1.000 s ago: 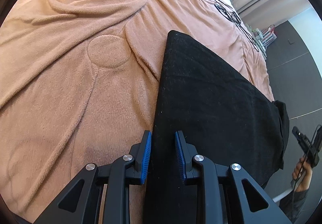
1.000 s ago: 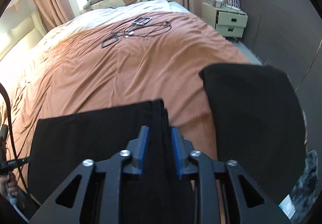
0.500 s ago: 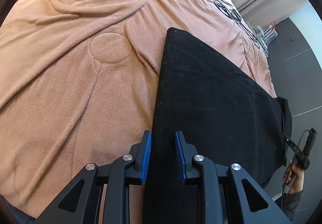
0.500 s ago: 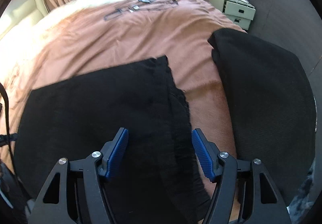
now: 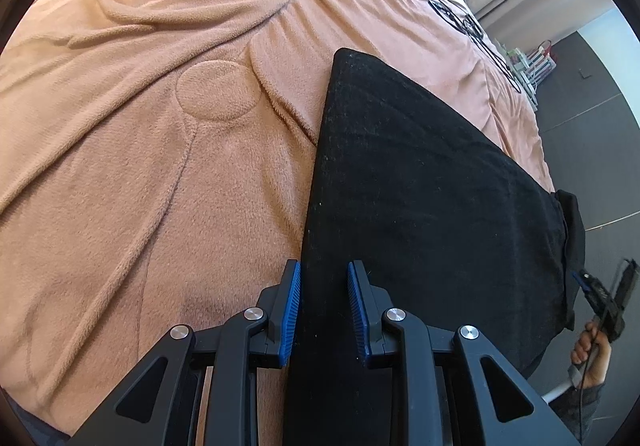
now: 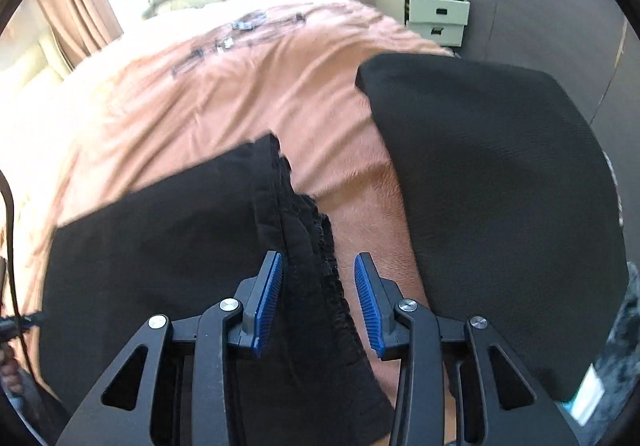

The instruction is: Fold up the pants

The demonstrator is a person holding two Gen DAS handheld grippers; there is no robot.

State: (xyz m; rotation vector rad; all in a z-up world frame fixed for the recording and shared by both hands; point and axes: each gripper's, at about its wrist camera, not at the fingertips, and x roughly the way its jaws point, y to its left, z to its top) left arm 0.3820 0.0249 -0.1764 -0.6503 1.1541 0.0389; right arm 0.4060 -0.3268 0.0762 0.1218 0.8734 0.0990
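My left gripper (image 5: 323, 304) points down at the near edge of the black pants (image 5: 420, 197), which lie flat on the peach blanket (image 5: 140, 149) covering the bed. Its jaws stand only narrowly apart, with the folded edge of the cloth running up between the blue pads (image 5: 291, 310), and from this view the fabric fills the gap, so I take it as clamped on the pants. From there the pants stretch away to the right toward the side of the bed, where my other hand (image 5: 592, 346) shows at the picture's edge. My right gripper (image 6: 318, 300) sits over the opposite end of the pants (image 6: 160, 246), at the bunched, ruffled hem; its jaws are closing, with that crumpled edge between them. The left pad is against the cloth, while the right pad (image 6: 368, 304) is clear of it, with blanket showing in the gap (so no real grip here). A second dark garment (image 6: 500, 185) lies on the blanket to the right, apart from the pants, a strip of blanket between them. Far up the bed I can make out some cables (image 6: 244, 25), and a pale bedside cabinet (image 6: 436, 15) stands against the grey wall.
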